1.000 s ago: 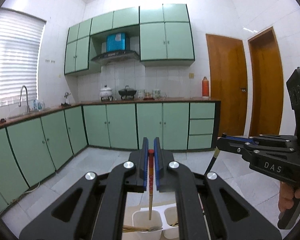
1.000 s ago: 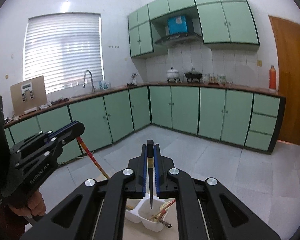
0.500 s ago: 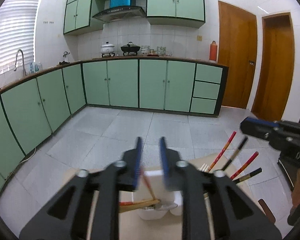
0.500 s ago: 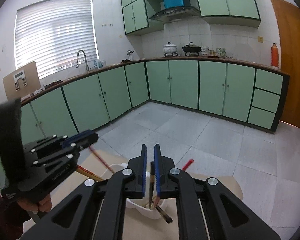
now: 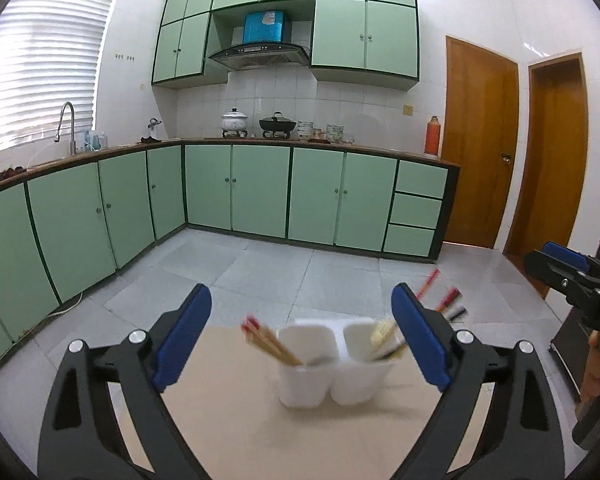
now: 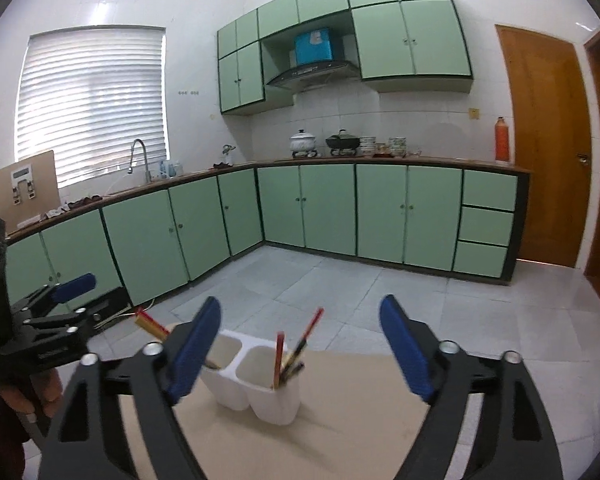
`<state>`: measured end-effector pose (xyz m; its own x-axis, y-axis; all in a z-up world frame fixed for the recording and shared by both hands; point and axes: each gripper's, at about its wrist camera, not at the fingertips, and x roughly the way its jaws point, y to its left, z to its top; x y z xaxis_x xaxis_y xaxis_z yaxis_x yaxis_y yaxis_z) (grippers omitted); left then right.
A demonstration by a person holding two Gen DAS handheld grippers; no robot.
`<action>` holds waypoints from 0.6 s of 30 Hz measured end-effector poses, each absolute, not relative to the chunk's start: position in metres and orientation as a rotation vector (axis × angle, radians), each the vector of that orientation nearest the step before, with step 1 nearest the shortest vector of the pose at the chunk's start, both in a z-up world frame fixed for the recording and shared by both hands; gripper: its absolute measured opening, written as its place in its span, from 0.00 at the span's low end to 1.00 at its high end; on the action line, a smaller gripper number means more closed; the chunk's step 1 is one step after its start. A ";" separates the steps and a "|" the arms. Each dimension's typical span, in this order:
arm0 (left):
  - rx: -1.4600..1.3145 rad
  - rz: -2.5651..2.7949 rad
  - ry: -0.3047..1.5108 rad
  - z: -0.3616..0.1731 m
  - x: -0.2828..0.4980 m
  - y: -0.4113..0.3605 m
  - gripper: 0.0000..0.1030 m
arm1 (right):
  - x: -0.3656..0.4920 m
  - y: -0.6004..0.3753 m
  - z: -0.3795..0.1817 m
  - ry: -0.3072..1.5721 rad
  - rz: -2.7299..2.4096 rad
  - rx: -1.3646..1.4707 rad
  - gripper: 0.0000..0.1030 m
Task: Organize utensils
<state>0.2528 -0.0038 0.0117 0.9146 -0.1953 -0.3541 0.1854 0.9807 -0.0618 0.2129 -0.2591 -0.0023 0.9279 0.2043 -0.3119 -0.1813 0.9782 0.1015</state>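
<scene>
- Table (image 5: pixel 236 432): its near part lies bare in front of the white two-cup holder (image 5: pixel 332 376).
- Holder: stands at mid-table; chopsticks (image 5: pixel 272 344) lean out of its left cup, utensils (image 6: pixel 290 354) stick up from its right cup, blocking a descent from above.
- Left gripper (image 5: pixel 300 332), right gripper (image 6: pixel 300 344): jaws opening, nothing between the pads; each flanks the other.
- Floor (image 6: pixel 340 288) beyond the table: open to the cabinets.

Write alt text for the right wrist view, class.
The right gripper is opening, nothing between its blue pads, above a white two-cup holder on a tan table. Chopsticks lean in the nearer cup. The left gripper shows at the left edge, green kitchen cabinets behind.
</scene>
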 end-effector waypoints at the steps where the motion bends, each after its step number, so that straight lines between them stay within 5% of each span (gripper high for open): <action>1: -0.026 -0.195 0.371 0.010 0.244 -0.004 0.87 | 0.206 -0.259 -0.005 0.329 0.196 0.073 0.88; 4: -0.023 -0.188 0.381 0.006 0.222 -0.005 0.89 | 0.186 -0.259 -0.011 0.334 0.179 0.074 0.94; 18: -0.013 -0.192 0.453 -0.010 0.152 -0.002 0.93 | 0.125 -0.234 -0.026 0.437 0.225 0.057 0.94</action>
